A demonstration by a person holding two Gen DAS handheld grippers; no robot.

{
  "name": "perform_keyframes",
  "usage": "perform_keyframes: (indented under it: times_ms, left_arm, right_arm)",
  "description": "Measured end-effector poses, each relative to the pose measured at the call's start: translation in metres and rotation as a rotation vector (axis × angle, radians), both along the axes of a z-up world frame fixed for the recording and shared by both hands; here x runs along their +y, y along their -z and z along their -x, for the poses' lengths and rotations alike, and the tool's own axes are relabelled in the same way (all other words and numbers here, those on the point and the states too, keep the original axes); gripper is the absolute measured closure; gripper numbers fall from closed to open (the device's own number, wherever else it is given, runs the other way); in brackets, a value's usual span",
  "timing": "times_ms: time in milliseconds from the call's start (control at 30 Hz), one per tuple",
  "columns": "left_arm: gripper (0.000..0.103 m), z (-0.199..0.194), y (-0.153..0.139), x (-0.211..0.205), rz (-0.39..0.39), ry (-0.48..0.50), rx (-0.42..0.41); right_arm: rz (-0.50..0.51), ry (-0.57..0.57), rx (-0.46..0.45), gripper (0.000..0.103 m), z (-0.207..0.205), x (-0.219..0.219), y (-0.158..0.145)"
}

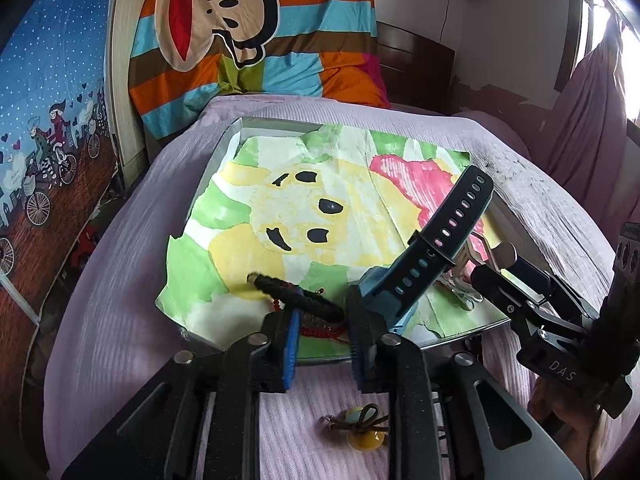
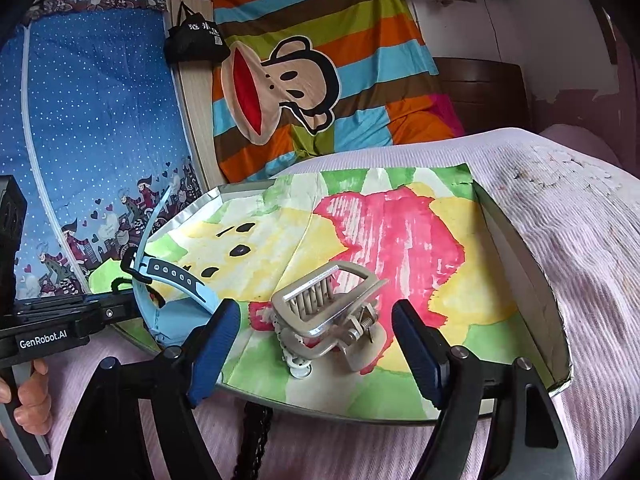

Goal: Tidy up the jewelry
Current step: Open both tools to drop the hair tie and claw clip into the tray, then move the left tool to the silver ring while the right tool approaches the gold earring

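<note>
A shallow metal tray [image 1: 224,152] lined with painted paper lies on the pink bedspread. My left gripper [image 1: 322,344] is open at the tray's near edge; a blue smartwatch [image 1: 432,252] leans against its right finger, strap up. A black braided bracelet [image 1: 296,294] and a red cord bracelet [image 1: 320,330] lie between the fingers. My right gripper [image 2: 316,354] is open around a beige hair claw clip [image 2: 332,316] standing in the tray [image 2: 520,248]. The watch [image 2: 172,288] shows at left in the right wrist view.
A yellow bead charm with a brown cord [image 1: 366,428] lies on the bedspread below my left gripper. A black braided cord [image 2: 252,440] lies on the bedspread before the tray. A striped monkey blanket [image 1: 256,40] hangs behind.
</note>
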State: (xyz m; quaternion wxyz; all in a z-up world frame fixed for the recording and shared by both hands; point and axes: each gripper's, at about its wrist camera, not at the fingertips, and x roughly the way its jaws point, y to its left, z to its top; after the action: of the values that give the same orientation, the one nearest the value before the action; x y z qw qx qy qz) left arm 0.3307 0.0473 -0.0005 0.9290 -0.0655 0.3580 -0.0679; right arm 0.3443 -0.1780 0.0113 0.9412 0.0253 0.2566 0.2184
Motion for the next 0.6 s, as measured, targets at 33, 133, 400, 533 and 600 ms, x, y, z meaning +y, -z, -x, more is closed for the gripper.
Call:
perform_keyframes:
  times_ms: [33, 133, 400, 533, 600]
  left_arm:
    - [0.07, 0.003, -0.002, 0.001, 0.009, -0.003, -0.013]
    - [0.063, 0.014, -0.008, 0.004, 0.03, -0.025, -0.056]
    - [0.008, 0.067, -0.04, 0.006, 0.008, -0.126, -0.26]
    - [0.006, 0.093, -0.053, 0.004, -0.002, -0.146, -0.325]
    - [0.006, 0.105, -0.058, 0.003, -0.029, -0.149, -0.351]
  right_arm:
    - [-0.006, 0.004, -0.008, 0.023, 0.002, -0.002, -0.002]
    - [-0.019, 0.017, -0.034, 0.019, 0.009, -0.006, -0.007]
    - [-0.04, 0.042, -0.135, 0.0, 0.043, -0.011, -0.025]
    - [-0.053, 0.067, -0.193, 0.0, 0.063, -0.013, -0.036]
    - [-0.058, 0.073, -0.224, 0.0, 0.074, -0.014, -0.042]
